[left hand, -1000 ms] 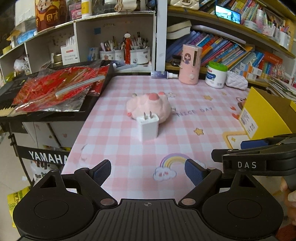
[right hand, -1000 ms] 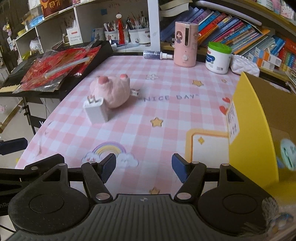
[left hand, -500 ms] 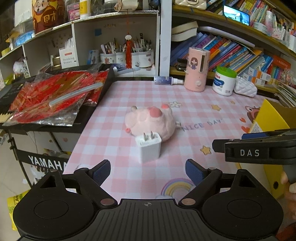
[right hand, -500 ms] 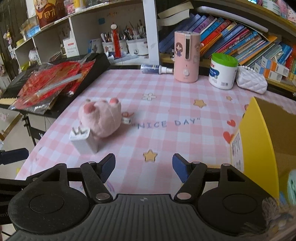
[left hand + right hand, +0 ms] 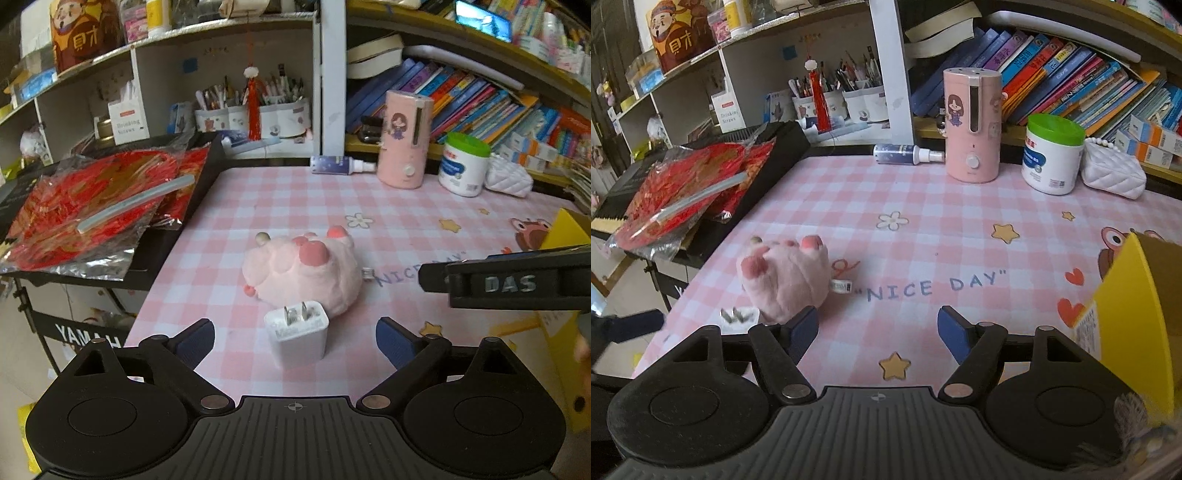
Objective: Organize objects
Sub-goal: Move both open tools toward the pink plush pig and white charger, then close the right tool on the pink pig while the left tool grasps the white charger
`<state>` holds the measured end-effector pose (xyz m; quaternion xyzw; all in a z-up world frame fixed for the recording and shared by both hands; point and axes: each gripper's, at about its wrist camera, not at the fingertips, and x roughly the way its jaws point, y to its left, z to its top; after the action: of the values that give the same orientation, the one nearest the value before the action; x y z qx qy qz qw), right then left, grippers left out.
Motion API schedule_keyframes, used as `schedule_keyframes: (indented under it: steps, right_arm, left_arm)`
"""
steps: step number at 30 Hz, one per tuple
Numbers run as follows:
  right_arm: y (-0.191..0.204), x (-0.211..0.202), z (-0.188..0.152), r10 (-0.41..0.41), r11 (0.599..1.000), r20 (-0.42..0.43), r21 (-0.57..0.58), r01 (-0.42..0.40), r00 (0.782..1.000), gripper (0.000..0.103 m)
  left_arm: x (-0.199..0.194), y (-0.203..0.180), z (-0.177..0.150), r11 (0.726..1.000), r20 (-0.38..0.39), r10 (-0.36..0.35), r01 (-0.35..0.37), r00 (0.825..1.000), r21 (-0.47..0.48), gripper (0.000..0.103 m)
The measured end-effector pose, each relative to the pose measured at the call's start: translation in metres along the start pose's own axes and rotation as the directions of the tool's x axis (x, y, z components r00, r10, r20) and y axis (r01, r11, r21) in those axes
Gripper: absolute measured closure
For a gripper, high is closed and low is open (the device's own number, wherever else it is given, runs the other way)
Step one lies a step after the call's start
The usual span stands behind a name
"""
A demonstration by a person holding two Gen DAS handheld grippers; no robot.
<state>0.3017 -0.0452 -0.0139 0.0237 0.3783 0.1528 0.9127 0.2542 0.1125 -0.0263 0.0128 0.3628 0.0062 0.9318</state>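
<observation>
Both tools had advanced over the pink checked desk (image 5: 236, 206). The left tool (image 5: 295, 343) stood spread wide and empty around the white charger (image 5: 297, 334), a smooth, hard block, prongs up, touching the soft pink plush (image 5: 306, 273) behind it. The right tool (image 5: 877, 332), further right, was opening, nothing between its jaws.

Soft, even indoor light over both wrist views, and the pink checked tablecloth (image 5: 295, 192) reads bright and clean at centre frame. Shadows are faint, just a smudge under the white charger (image 5: 297, 334). The silver foil wrap (image 5: 92, 258) at left throws small glints. Heavy fisheye bend: shelves (image 5: 798, 40) bow along the top edge, corners go dark. Lower right of the right wrist view is smeared and blurry; a blurred shape sits at its left edge.
</observation>
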Motion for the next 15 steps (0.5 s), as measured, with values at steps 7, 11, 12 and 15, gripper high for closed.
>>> schedule_keyframes:
  steps: [7, 11, 12, 15]
  right_arm:
    - [0.001, 0.010, 0.012, 0.020, 1.000, 0.004, -0.019, -0.020, 1.000, 0.032]
    - [0.004, 0.015, 0.016, 0.032, 0.999, 0.005, -0.042, -0.032, 0.999, 0.029]
    - [0.005, 0.016, 0.017, 0.038, 0.998, 0.006, -0.049, -0.038, 0.999, 0.027]
    - [0.010, 0.021, 0.019, 0.061, 0.996, 0.007, -0.064, -0.060, 0.998, 0.022]
  left_arm:
    - [0.043, -0.003, -0.002, 1.000, -0.075, 0.003, -0.005, 0.997, -0.027, 0.027]
    - [0.057, -0.003, -0.007, 0.998, -0.115, 0.004, -0.011, 0.993, -0.056, 0.048]
    - [0.060, -0.001, -0.008, 0.998, -0.129, 0.002, -0.010, 0.992, -0.062, 0.060]
    - [0.057, 0.005, -0.011, 0.997, -0.140, -0.004, -0.006, 0.990, -0.074, 0.060]
